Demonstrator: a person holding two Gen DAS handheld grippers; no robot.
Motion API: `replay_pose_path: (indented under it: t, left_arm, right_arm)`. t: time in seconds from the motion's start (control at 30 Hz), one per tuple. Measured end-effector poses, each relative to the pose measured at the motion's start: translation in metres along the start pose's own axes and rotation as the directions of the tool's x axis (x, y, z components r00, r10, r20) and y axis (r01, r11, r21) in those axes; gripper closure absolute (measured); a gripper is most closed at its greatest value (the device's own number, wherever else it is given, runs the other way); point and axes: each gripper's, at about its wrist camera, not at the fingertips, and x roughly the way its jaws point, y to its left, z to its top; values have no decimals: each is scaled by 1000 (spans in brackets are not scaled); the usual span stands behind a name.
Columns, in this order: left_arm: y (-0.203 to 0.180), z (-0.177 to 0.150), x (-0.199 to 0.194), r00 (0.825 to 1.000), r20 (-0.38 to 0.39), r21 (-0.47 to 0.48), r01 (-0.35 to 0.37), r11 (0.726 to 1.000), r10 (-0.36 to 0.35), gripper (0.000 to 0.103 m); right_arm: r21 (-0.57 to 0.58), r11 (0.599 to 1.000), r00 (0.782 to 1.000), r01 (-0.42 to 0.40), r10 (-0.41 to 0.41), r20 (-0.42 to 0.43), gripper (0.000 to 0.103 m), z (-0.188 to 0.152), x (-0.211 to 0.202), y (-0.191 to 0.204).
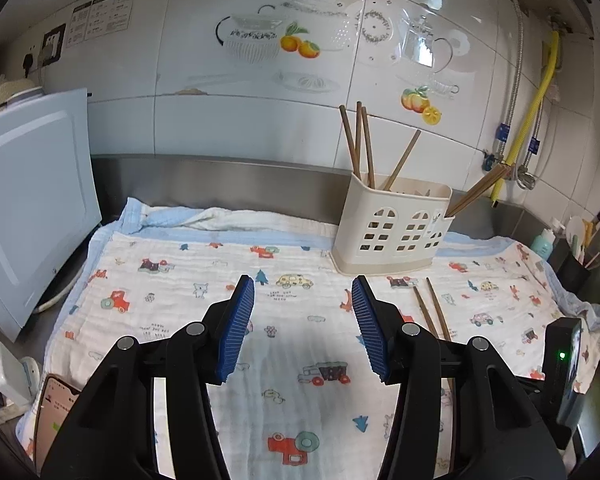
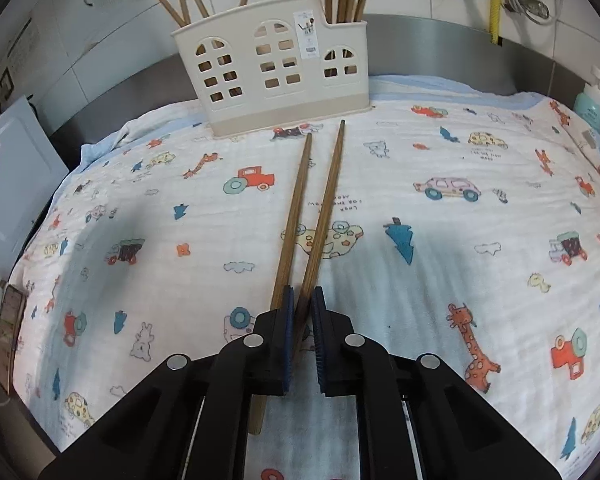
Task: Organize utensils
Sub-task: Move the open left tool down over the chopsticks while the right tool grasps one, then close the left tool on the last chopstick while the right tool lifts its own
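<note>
My right tool (image 2: 300, 312) is pinched nearly closed around the two chopsticks (image 2: 316, 216) lying on the cartoon cloth (image 2: 460, 240) in front of the holder (image 2: 272, 72), while my left tool (image 1: 303, 320) just hovers wide and empty. I reckon they're splayed in a V, so one could slip out when I lift. The holder's sticker is too small to read.

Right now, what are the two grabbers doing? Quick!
Left gripper: open, holding nothing, above the cartoon-print cloth.
Right gripper: shut on the pair of brown wooden chopsticks.
</note>
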Motion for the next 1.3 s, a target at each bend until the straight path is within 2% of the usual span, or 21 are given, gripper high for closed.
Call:
replay_pose_path:
  t: [0.4, 0.67, 0.93, 1.2, 1.3]
  left_arm:
    - [-3, -19, 3, 999, -49, -23, 1, 1000, -2, 51]
    - [-34, -43, 8, 992, -115, 18, 49, 999, -47, 51]
    - [-70, -78, 24, 969, -214, -1, 126, 992, -124, 52]
    - [-119, -102, 36, 944, -272, 53, 208, 977, -186, 54]
    - [-131, -107, 46, 927, -306, 38, 239, 970, -217, 64]
  right_arm:
    - [-1, 999, 999, 35, -35, 31, 96, -4, -6, -2]
    - [8, 1000, 996, 24, -25, 89, 96, -6, -35, -21]
    - [-33, 999, 986, 21, -15, 166, 96, -9, -72, -38]
    - [-59, 998, 975, 6, 7, 224, 97, -6, -98, -55]
    - [-62, 998, 971, 0, 15, 237, 97, -4, -105, -61]
